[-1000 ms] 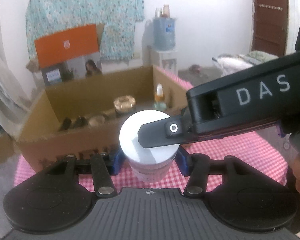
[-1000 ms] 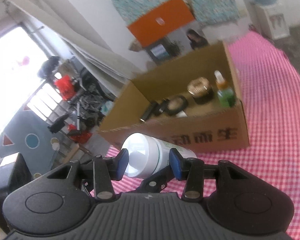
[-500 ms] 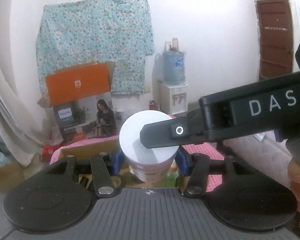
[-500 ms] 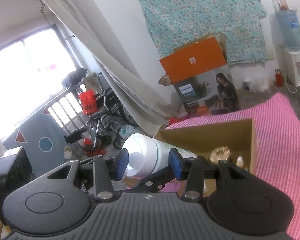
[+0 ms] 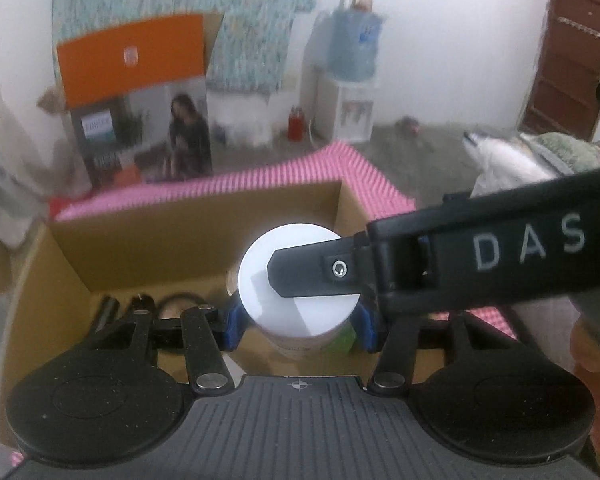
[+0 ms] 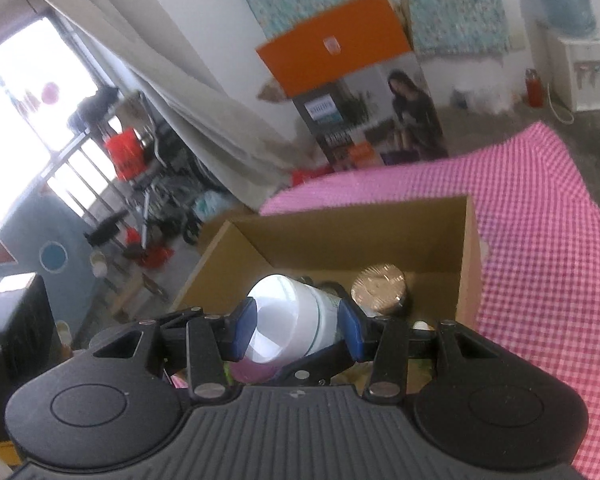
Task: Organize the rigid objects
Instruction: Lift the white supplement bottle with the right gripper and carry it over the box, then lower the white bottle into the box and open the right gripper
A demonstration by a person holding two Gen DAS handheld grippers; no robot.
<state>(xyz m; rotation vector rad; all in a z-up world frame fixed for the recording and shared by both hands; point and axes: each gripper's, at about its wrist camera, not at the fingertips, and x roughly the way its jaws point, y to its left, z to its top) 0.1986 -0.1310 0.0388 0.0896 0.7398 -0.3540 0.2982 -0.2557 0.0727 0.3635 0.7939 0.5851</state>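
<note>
Both claws, left claw (image 5: 298, 322) and right claw (image 6: 296, 334), clamped on white jar (image 5: 298, 280), have carried it from desk to lower-center over cardboard box (image 6: 340, 236); drop-in looks next.

White letters "DAS" on the black right gripper (image 5: 300, 280) arm crossing the left wrist view.

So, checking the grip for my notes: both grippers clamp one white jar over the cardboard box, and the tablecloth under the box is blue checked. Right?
Not quite: the tablecloth is pink checked, as the right wrist view shows. Both the left gripper and right gripper do clamp one white jar over the cardboard box.
</note>
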